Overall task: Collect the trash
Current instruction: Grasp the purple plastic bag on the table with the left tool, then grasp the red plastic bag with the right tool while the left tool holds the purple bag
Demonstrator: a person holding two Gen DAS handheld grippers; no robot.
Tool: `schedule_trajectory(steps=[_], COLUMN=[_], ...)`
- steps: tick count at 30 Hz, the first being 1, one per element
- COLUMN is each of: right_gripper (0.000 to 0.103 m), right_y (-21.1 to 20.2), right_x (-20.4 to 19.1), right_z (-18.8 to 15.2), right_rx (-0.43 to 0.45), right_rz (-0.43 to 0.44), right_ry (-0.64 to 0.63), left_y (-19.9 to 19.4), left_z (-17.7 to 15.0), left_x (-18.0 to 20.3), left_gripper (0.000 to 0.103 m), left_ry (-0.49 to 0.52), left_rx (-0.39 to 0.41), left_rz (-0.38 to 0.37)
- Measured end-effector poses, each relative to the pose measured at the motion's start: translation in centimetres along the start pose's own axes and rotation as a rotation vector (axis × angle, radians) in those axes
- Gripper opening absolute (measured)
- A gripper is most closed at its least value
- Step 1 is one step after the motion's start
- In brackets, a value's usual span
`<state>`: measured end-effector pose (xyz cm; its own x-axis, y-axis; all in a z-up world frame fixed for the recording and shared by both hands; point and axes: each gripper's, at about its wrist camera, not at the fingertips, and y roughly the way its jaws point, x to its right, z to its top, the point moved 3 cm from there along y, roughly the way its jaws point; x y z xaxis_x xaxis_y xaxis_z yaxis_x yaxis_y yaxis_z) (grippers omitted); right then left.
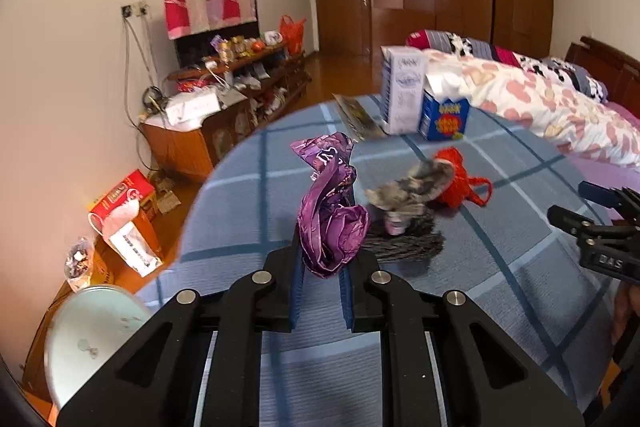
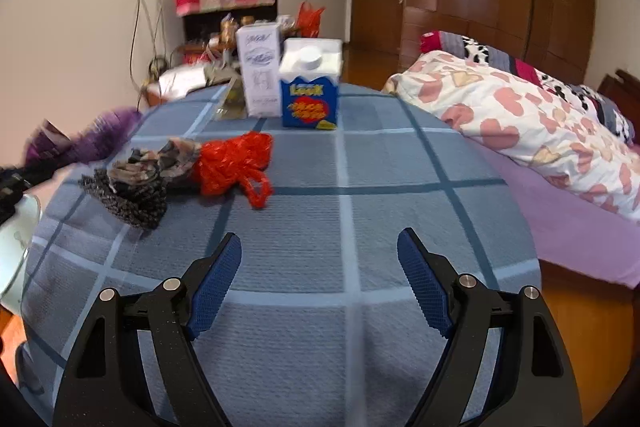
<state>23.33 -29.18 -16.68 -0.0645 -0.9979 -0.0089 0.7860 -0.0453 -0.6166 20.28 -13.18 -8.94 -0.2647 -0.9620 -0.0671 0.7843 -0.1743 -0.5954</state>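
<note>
A crumpled purple foil wrapper (image 1: 332, 211) is pinched between the blue pads of my left gripper (image 1: 325, 255), which is shut on it and holds it just above the blue checked tablecloth (image 1: 248, 211). The wrapper also shows, blurred, at the left edge of the right wrist view (image 2: 100, 135). Beyond it on the cloth lie a grey crumpled wrapper (image 1: 404, 193), a dark net (image 1: 412, 245) and a red mesh bag (image 2: 236, 163). My right gripper (image 2: 320, 237) hovers open over bare cloth, with nothing between its fingers.
A white carton (image 2: 260, 75), a blue carton (image 2: 310, 95) and a flat packet (image 1: 358, 117) stand at the table's far edge. A pale round container (image 1: 92, 331) sits low at the left of the table. A bed (image 2: 540, 131) runs along the right, and a cluttered cabinet (image 1: 224, 95) stands along the left wall.
</note>
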Motion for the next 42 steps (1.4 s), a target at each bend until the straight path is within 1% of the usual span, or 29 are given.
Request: schedule_trajectory(steps=[3, 6, 10, 13, 16, 17, 19, 20, 21, 22, 24, 29, 36, 42], right_gripper=[0.079, 0.079, 0.079, 0.079, 0.078, 0.076, 0.066, 0.055, 0.046, 0.044, 0.029, 0.018, 0.013, 0.012], right_y=[0.8, 2.1, 4.4, 6.4, 8.2, 8.6, 9.6, 10.0, 10.4, 10.6, 10.7, 9.9, 8.5, 6.8], right_x=[-1.5, -2.9, -4.4, -5.4, -5.6, -5.6, -5.9, -5.8, -5.9, -5.9, -5.9, -6.3, -6.1, -4.8], right_z=[1.3, 2.6, 3.8, 4.7, 5.0, 5.0, 4.7, 4.5, 4.3, 4.2, 4.1, 4.1, 3.4, 3.5], right_rx=[-0.005, -0.012, -0.036, -0.054, -0.091, -0.099, -0.128, -0.151, -0.169, -0.176, -0.181, -0.168, -0.137, -0.105], right_rz=[0.005, 0.005, 0.010, 0.018, 0.025, 0.032, 0.054, 0.072, 0.090, 0.097, 0.105, 0.122, 0.115, 0.098], right_ry=[-0.036, -0.070, -0.091, -0.113, -0.110, -0.110, -0.124, -0.122, -0.116, -0.114, -0.117, -0.118, -0.102, -0.084], left_y=[-0.9, -0.7, 1.4, 3.0, 4.4, 4.8, 5.0, 5.1, 5.1, 5.2, 5.1, 4.6, 3.4, 2.8], left_z=[-0.3, -0.8, -1.3, -1.5, -1.7, -1.7, -1.7, -1.7, -1.7, -1.7, -1.7, -1.7, -1.5, -1.6], left_x=[-2.1, -4.6, -7.5, -8.8, -9.7, -9.7, -9.6, -9.5, -9.5, -9.5, -9.5, -9.4, -8.7, -8.0], left_gripper=[0.015, 0.015, 0.015, 0.015, 0.015, 0.015, 0.015, 0.015, 0.015, 0.015, 0.015, 0.015, 0.015, 0.015], left_ry=[-0.016, -0.034, -0.101, -0.131, -0.162, -0.164, -0.158, -0.155, -0.155, -0.156, -0.159, -0.150, -0.130, -0.121], left_rx=[0.018, 0.018, -0.014, -0.033, -0.058, -0.063, -0.069, -0.072, -0.072, -0.073, -0.075, -0.076, -0.064, -0.056], left_rz=[0.044, 0.105, 0.162, 0.185, 0.196, 0.193, 0.186, 0.180, 0.179, 0.178, 0.174, 0.164, 0.138, 0.124])
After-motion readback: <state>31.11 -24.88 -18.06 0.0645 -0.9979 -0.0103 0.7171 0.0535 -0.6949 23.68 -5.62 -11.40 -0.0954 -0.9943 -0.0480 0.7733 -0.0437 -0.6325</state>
